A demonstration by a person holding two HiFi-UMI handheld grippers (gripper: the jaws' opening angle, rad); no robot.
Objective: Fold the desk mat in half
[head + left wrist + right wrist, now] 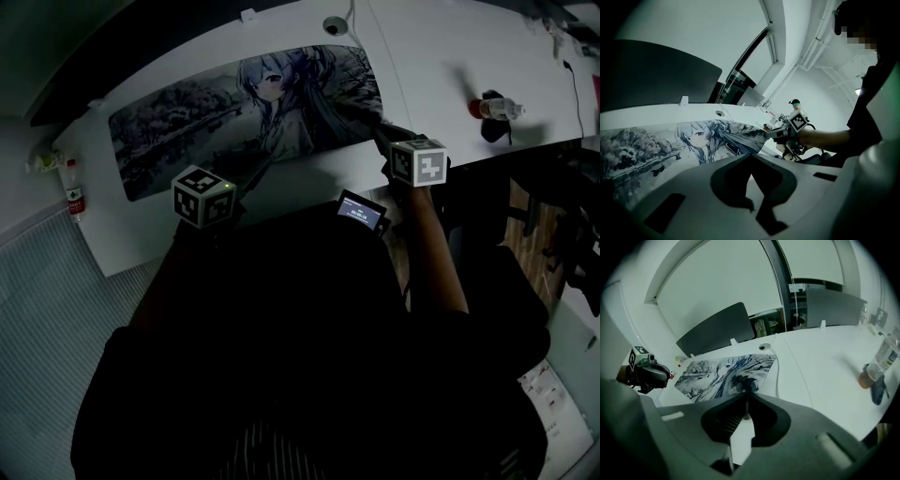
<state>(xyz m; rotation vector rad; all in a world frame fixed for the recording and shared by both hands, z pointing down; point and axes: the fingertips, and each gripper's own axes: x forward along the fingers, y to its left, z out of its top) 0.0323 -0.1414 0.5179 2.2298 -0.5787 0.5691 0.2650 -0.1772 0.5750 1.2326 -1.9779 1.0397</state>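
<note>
The desk mat [187, 122], printed with an anime girl and a grey landscape, lies flat on the white desk [441, 56]. My right gripper [386, 139] is at the mat's near right corner. In the right gripper view its jaws [747, 393] are shut on that corner of the mat [708, 376]. The left gripper view also shows the right gripper [769, 134] holding the corner. My left gripper [232, 187] is at the middle of the mat's near edge, jaws shut [752, 156]. Whether it pinches the mat [647, 150] is hidden.
A clear bottle [497, 109] and a dark object [492, 129] lie on the desk at the right. A small lit screen [361, 212] sits at the front edge. A red-labelled bottle [75, 192] hangs off the left. A dark divider panel [717, 329] backs the desk.
</note>
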